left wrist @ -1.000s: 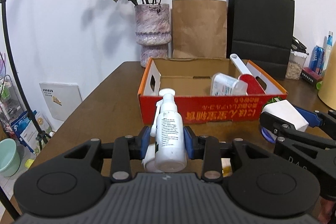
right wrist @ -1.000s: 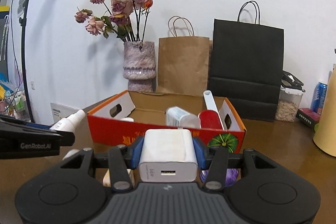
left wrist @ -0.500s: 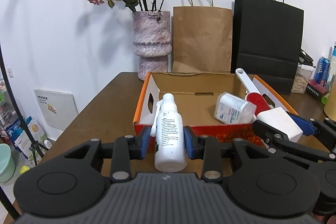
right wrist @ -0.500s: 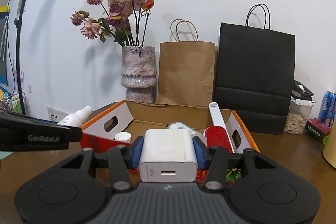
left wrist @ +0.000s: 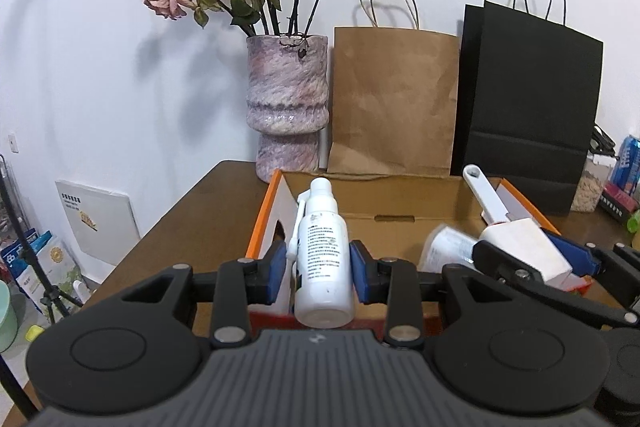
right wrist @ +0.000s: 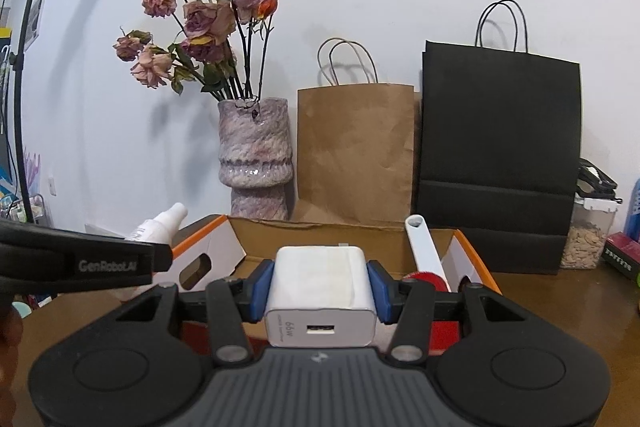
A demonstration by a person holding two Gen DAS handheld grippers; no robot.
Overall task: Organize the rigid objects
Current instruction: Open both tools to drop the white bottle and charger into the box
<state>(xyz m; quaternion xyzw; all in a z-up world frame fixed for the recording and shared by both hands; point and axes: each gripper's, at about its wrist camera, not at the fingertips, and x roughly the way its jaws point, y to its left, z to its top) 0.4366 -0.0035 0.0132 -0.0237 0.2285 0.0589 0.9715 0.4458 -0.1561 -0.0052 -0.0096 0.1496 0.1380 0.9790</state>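
My left gripper [left wrist: 318, 269] is shut on a white spray bottle [left wrist: 322, 259], nozzle pointing forward over the near left part of the orange cardboard box [left wrist: 262, 219]. My right gripper [right wrist: 320, 287] is shut on a white charger block [right wrist: 320, 297], held above the box's near wall [right wrist: 212, 251]. In the left wrist view the charger [left wrist: 524, 247] and the right gripper's fingers [left wrist: 576, 259] show at the right, over the box. A white-handled lint roller [left wrist: 486, 197] and a blurred white container [left wrist: 448, 247] lie inside the box. The spray bottle [right wrist: 160, 223] also shows at the left of the right wrist view.
Behind the box stand a pink marbled vase [left wrist: 287, 107] with dried roses, a brown paper bag [left wrist: 394, 99] and a black paper bag [left wrist: 528, 107]. A jar [right wrist: 590, 239], a can and small boxes sit at the far right. The brown table's left edge [left wrist: 176, 219] drops to floor clutter.
Both grippers have carried their objects forward, from in front of the box to over it. The box, vase and bags loom larger. Neither grip has changed.
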